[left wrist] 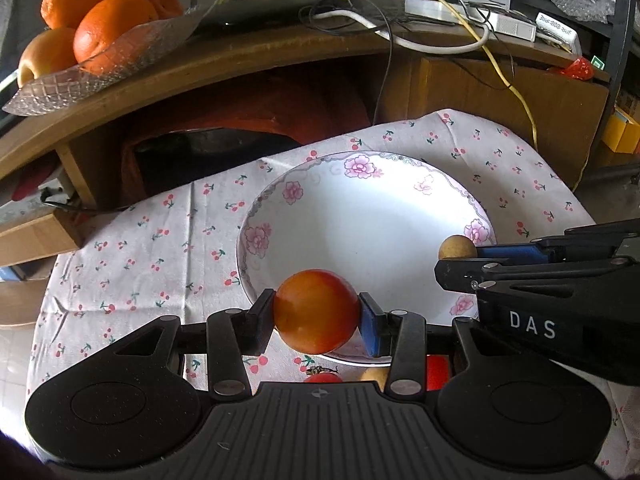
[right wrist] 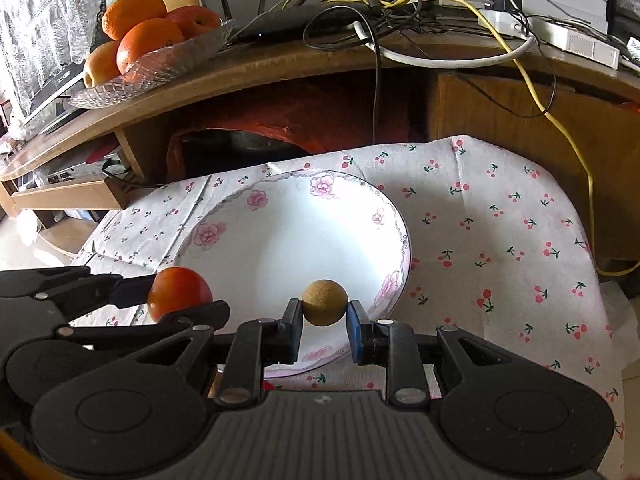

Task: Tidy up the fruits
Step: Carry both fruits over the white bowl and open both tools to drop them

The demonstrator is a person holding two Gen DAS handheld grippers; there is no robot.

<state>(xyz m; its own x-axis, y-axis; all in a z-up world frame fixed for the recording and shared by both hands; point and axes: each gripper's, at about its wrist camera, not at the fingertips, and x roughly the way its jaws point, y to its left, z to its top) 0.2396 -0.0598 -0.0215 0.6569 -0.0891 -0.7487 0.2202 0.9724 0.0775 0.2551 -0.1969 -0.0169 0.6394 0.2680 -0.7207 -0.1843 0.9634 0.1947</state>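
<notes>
Two hand-held grippers fill the near foreground, each pinching a piece of fruit over a flowered plate. Left hand-held gripper (left wrist: 316,316) clamps a red-orange fruit (left wrist: 316,311) between its two pads, just above the plate's near-left rim. Right hand-held gripper (right wrist: 324,314) squeezes a small tan round fruit (right wrist: 324,302) between its pads, above the plate's near-right part. Both fruits hang clear of the plate, and the two tools sit close beside each other, the right one crossing the left camera's right edge.

White plate (left wrist: 360,220), rimmed with pink blossoms, rests on a surface draped in a cherry-print cloth (left wrist: 140,248); its bowl is bare. Cloth lies open to the left and to the right of the plate, with wider bare room on the right in the right wrist view. Under the left tool, at the near edge of the plate, bits of red and tan objects peek out, too hidden to identify.

Beyond the surface's far edge stands a curved wooden shelf (left wrist: 248,56). On its left end a cut-glass dish (left wrist: 100,76) holds several oranges (left wrist: 114,26). A tangle of black, white and yellow cables (left wrist: 360,12) and small white boxes crowds the shelf's right half, and a yellow cable drops down the right side. Below the shelf, a dark recess holds something orange-red.
</notes>
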